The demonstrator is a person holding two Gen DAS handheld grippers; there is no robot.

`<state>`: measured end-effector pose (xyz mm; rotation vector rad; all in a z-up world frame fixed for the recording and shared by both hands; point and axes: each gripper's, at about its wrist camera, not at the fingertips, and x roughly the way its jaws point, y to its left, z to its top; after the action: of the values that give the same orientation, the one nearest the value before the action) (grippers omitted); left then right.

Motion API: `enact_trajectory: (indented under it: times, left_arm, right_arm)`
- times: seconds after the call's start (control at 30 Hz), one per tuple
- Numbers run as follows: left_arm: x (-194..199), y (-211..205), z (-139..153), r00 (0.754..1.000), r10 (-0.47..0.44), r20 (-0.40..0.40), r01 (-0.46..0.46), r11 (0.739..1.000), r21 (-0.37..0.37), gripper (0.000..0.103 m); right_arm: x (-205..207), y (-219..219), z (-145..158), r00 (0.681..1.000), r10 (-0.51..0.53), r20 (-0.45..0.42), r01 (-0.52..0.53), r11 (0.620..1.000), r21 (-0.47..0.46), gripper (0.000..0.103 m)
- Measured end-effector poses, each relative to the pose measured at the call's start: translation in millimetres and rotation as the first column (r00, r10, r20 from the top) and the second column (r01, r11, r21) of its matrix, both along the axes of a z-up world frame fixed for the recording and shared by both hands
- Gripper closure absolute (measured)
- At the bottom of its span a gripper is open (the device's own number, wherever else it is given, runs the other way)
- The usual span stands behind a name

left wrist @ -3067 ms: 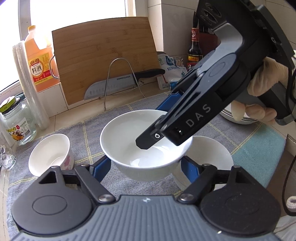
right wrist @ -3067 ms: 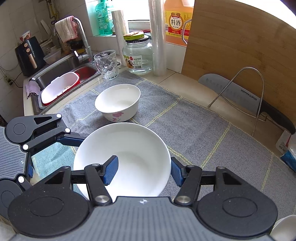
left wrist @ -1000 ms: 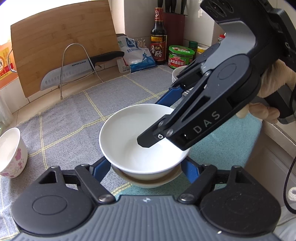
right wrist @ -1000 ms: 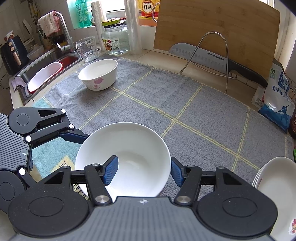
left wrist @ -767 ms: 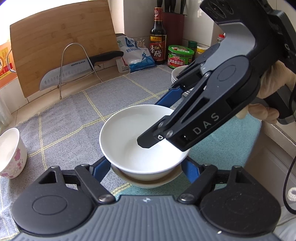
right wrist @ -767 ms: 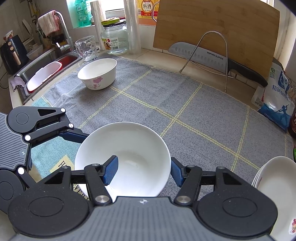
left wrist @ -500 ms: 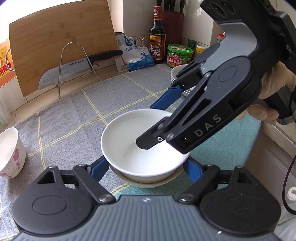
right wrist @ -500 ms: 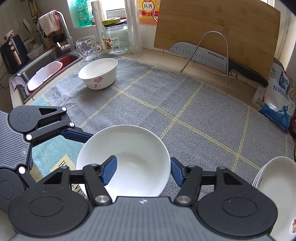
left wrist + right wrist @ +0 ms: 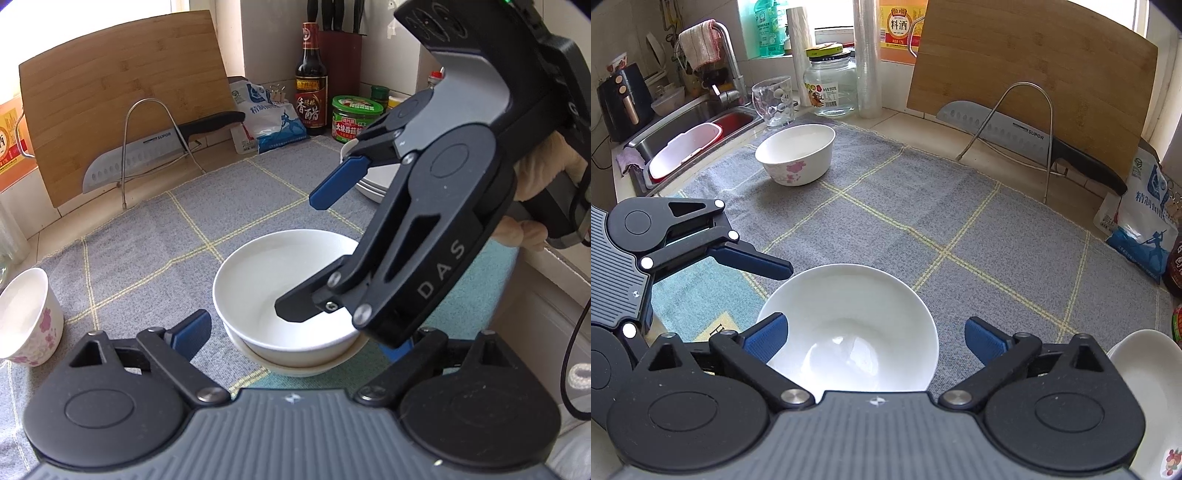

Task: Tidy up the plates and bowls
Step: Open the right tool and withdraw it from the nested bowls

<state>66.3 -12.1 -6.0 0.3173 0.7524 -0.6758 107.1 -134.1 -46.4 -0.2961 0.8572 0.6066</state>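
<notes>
Both your tongs are spread apart, gripping nothing. Left tongs (image 9: pixel 295 332) straddle the white bowl (image 9: pixel 284 291); the pads stand clear of its rim on both sides. Right tongs (image 9: pixel 873 338) do the same in the right wrist view, blue pads apart from the bowl (image 9: pixel 849 325).

The white bowl sits nested in a second bowl (image 9: pixel 295 363), only a rim sliver showing under it. The stack rests near the table's front edge, where the grey checked cloth (image 9: pixel 147 251) meets a teal towel (image 9: pixel 476 291). Open cloth stretches between the stack and the floral bowl (image 9: pixel 796 153), well apart toward the sink side. Plate stack (image 9: pixel 373 181) lies to the right, near the jars.

Back edge is crowded: bamboo cutting board (image 9: pixel 1030 77) leaning on the wall, cleaver (image 9: pixel 1004 129) on a wire rack (image 9: pixel 1027 122), salt bag (image 9: pixel 1145 221).

Only the right wrist view shows the sink (image 9: pixel 687 129), faucet (image 9: pixel 727 70), glass mug (image 9: pixel 774 99) and glass jar (image 9: pixel 831 81). Only the left wrist view shows the vinegar bottle (image 9: pixel 311 85), green-lidded jar (image 9: pixel 354 118) and your gloved hand (image 9: pixel 535 173) on the right tool.
</notes>
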Motion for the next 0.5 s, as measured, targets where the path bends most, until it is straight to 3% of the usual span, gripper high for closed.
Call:
enact_trajectory:
  times: [0.5]
  left_arm:
    - [-4,24,8,0.999,0.047,-0.004,-0.047,0.999,-0.015,0.008]
  right_arm:
    - [-23,-7,2,0.996,-0.077,0.052,0.077,0.997,0.001,0.0]
